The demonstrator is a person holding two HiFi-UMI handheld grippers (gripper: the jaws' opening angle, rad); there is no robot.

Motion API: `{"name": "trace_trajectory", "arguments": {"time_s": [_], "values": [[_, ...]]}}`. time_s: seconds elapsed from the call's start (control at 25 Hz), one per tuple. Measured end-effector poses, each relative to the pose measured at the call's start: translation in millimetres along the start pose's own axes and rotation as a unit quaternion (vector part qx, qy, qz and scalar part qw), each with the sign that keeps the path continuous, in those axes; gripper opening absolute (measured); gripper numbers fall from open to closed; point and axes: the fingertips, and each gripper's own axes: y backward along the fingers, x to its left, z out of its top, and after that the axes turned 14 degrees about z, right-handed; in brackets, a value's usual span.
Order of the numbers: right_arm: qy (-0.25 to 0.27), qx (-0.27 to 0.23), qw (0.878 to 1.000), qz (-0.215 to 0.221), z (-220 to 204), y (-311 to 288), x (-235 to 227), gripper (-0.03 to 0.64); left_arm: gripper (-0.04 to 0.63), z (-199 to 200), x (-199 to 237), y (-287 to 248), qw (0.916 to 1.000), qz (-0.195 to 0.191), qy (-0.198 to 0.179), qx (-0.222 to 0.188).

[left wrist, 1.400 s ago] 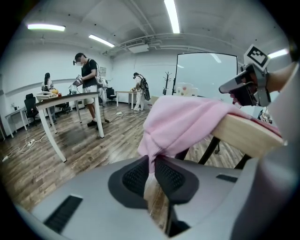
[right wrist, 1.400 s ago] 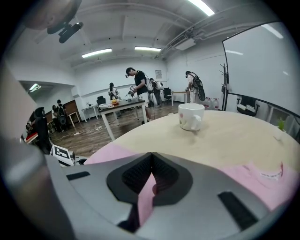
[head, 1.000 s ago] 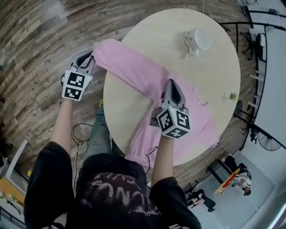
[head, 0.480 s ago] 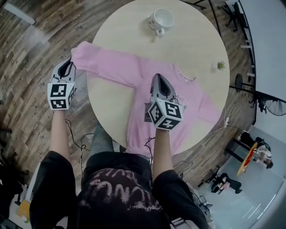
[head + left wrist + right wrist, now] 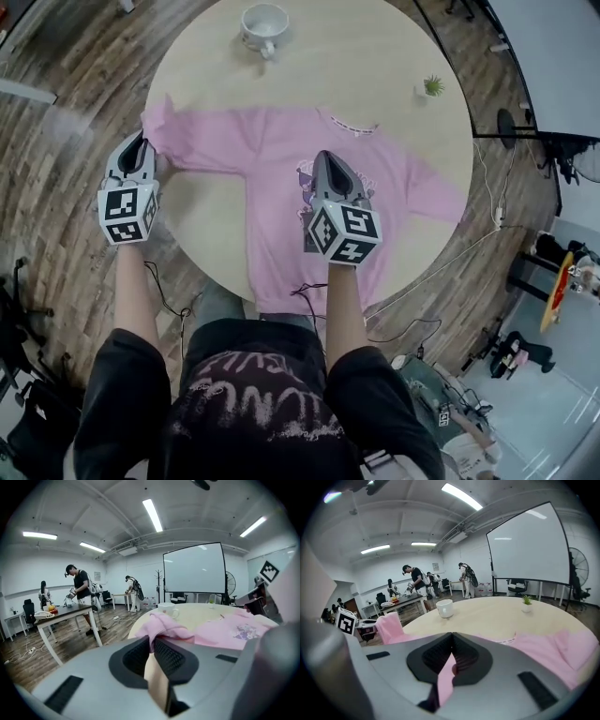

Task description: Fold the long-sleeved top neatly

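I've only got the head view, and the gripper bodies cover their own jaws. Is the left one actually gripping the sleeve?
Observer: Yes. In the left gripper view, the left gripper has the pink sleeve pinched between its jaws.
Operator: And the right one?
Observer: The right gripper is shut on a fold of the top, with pink fabric running down between the pads.
Operator: Anything in the background?
Observer: A large projection screen stands across the room.

Pink top (image 5: pixel 272 234), purple chest print; white cup (image 5: pixel 264 21); pale beige table (image 5: pixel 375 56); wood-grain floor (image 5: pixel 75 75).
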Motion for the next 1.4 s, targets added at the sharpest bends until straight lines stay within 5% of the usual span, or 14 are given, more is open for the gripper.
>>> {"name": "trace_trajectory", "arguments": {"time_s": [0.68, 1.16, 1.4], "values": [[-0.063, -0.042, 0.995, -0.072, -26.6, 145.8, -126.0, 0.005, 0.040, 79.7, -221.1, -6.2, 0.9896, -0.117, -0.068, -0.049], [-0.104, -0.059, 0.984, -0.129, -57.3, 230.9, -211.4, 0.005, 0.040, 109.1, -386.2, -15.5, 0.9713, -0.187, -0.127, -0.073], [-0.123, -0.053, 0.980, -0.146, -80.0, 262.6, -244.5, 0.005, 0.040, 88.9, -474.1, -13.5, 0.9530, -0.229, -0.186, -0.069]]}}
